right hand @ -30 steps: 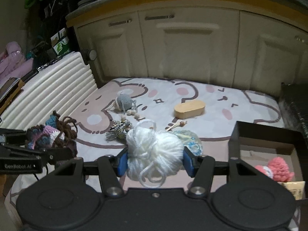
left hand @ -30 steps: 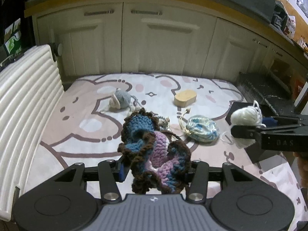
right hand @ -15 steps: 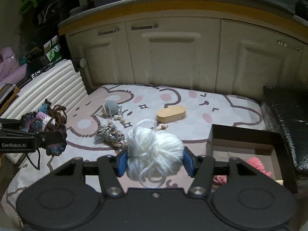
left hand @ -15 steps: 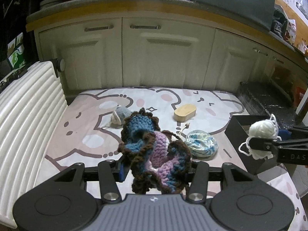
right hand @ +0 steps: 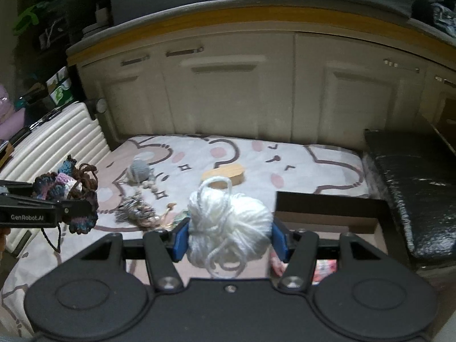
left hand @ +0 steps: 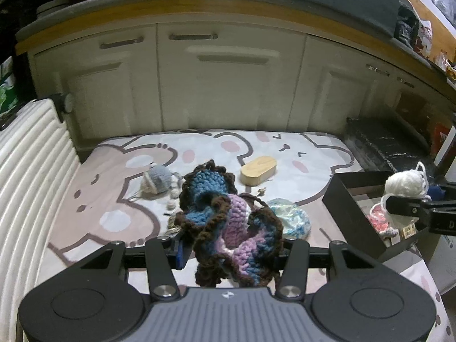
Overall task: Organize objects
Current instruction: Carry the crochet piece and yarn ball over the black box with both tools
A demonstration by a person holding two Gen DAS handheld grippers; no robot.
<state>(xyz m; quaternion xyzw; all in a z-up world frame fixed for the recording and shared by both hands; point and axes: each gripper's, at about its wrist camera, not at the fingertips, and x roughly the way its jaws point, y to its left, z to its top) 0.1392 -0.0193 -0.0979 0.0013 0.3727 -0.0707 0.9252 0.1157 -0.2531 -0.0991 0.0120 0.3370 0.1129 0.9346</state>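
While I hold both loads off the cartoon-print mat, each gripper is occupied. My right gripper has its fingers clamped on a white yarn ball, squeezed between the blue pads with loose loops hanging below; in the left wrist view that same ball sits above the open black box, so I judge the drop into it is the step in hand. A pink crocheted piece already lies inside, which is why I read the box as the collecting place.

My left gripper has its fingers closed on a ruffled crochet piece in blue, purple and brown, held up over the mat and well apart from the box, waiting its turn, I think, so the two grippers do not crowd the opening.

Left on the mat are a grey crocheted toy, a wooden oval block, a blue-and-white pouch and a tangled bead string. Since the yarn is soft and its loops could snag on a finger, I would open wide and low inside the box.
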